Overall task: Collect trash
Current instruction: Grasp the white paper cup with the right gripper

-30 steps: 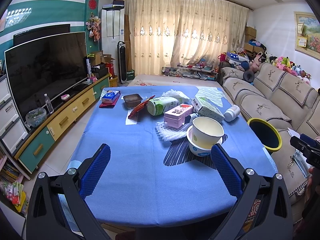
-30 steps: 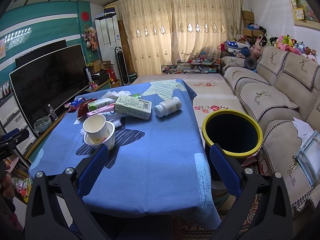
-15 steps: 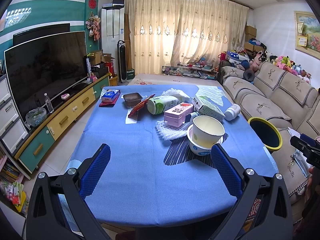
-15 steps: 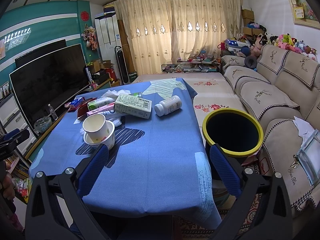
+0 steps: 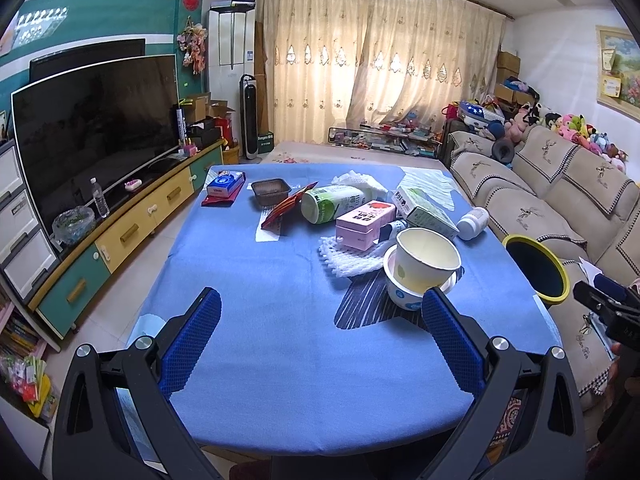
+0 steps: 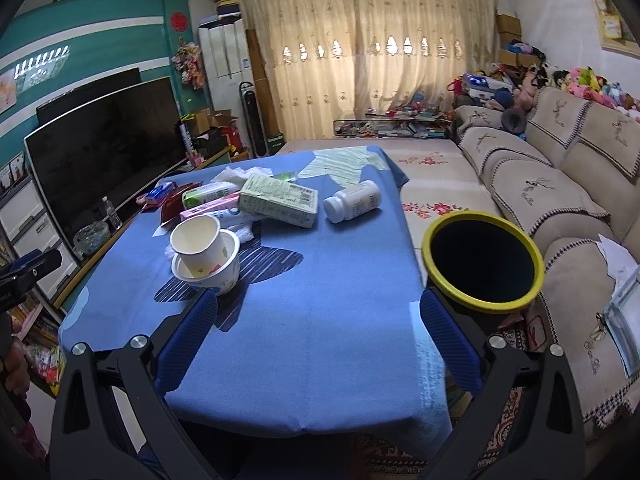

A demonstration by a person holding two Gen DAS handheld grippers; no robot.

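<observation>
Left tongs (image 5: 320,344) and right tongs (image 6: 318,338), both spread wide and empty, hover over the near edge of the blue worktop (image 5: 280,320). The paper cup (image 5: 426,258), tilted in a bowl (image 5: 400,296), lies ahead-right of the left tongs and ahead-left of the right. The yellow-rimmed bin (image 6: 482,258) stands beside the worktop, nearer the right tongs.

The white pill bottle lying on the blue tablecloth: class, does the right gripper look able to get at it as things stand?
Probably yes. The bottle lies on its side, apart from the green box, with bare tablecloth between it and the open right gripper.
</observation>
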